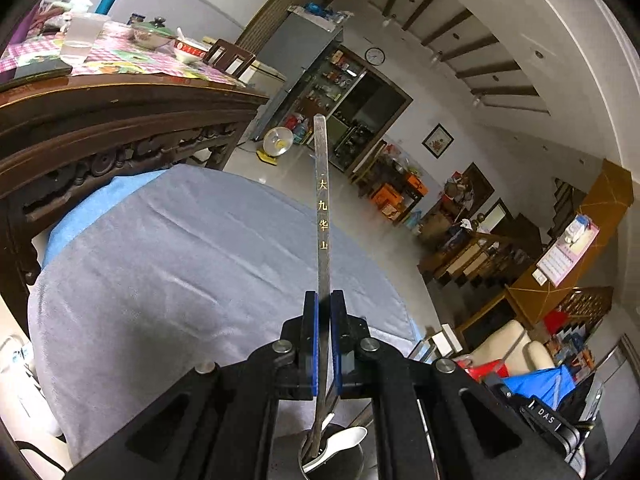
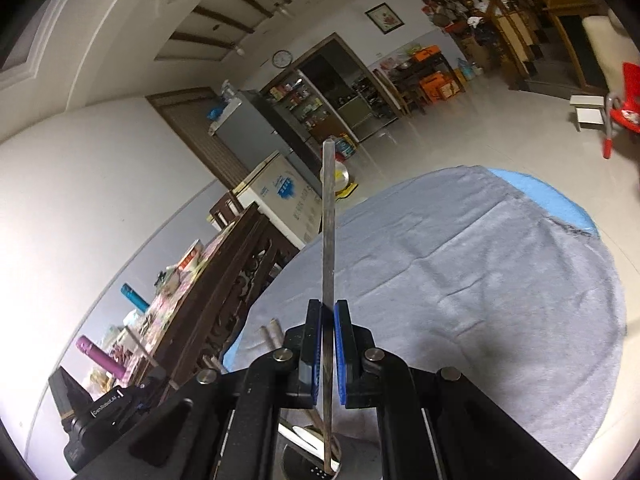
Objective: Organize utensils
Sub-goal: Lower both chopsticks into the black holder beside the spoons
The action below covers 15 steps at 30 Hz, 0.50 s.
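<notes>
- Left wrist view, nearest: the left gripper (image 1: pixel 324 344) is clenched on a dark chopstick (image 1: pixel 322 216), its blue pads (image 1: pixel 313 344) pressed against the stick from either side; the stick carries gold characters along its upper part and stands nearly upright in the frame; its lower end dips into a round metal utensil holder (image 1: pixel 352 460) at the bottom edge, where a white spoon (image 1: pixel 348 440) also rests.
- A little farther, a grey towel (image 1: pixel 160 272) covers the round surface under the gripper; a blue cloth (image 1: pixel 80 216) shows at its far left edge.
- Farther left stands a carved dark wooden table (image 1: pixel 100 120) with a patterned cloth, a clear plastic cup (image 1: pixel 82 38) and bowls on top; far off are a grey fridge (image 1: pixel 296 56) and a wall clock (image 1: pixel 375 56).
- Right wrist view, nearest: the right gripper (image 2: pixel 328 348) is grasping a plain grey chopstick (image 2: pixel 328 232) between its blue pads (image 2: pixel 342 348); the stick runs almost straight up the frame, and its lower end sits in the same metal holder (image 2: pixel 296 464) at the bottom edge, beside a white utensil and wooden sticks.
- Just left of the fingers, two pale wooden stick ends (image 2: pixel 270 332) lie on the towel (image 2: pixel 460 280).
- Near left, a black device is visible at the frame's lower corner; whether it is the other gripper I cannot tell.
- Far right, a red plastic chair (image 2: pixel 626 108) stands on the pale floor.
</notes>
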Each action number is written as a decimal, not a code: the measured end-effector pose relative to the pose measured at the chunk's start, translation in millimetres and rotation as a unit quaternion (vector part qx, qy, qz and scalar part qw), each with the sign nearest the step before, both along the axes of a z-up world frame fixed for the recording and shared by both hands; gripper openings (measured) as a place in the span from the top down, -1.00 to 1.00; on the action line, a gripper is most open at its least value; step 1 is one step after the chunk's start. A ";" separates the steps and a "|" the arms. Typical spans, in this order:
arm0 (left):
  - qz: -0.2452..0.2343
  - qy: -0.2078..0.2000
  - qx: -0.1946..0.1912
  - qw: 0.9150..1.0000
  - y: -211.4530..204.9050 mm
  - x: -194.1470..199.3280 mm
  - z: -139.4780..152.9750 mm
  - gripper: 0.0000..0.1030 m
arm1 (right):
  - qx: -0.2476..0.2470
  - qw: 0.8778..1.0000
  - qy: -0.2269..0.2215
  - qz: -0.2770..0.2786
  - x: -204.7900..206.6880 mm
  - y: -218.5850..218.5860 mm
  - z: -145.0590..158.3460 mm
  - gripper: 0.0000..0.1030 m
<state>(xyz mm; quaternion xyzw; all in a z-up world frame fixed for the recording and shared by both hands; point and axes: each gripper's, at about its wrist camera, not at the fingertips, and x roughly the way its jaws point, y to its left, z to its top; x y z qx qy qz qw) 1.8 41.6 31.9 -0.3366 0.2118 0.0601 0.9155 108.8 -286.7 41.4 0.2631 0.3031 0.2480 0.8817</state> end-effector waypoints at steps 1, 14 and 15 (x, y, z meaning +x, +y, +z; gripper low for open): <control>-0.002 0.000 0.003 1.000 -3.1 0.7 -1.3 0.89 | -0.010 1.000 -0.005 0.000 -1.5 6.1 -1.3 0.86; -0.019 0.025 0.047 0.998 -30.3 10.5 -30.6 0.89 | -0.068 0.997 -0.002 0.027 -5.5 45.1 -28.0 0.86; -0.021 0.026 0.049 0.998 -31.0 11.7 -31.6 0.89 | -0.072 0.997 0.000 0.029 -6.1 46.7 -30.9 0.86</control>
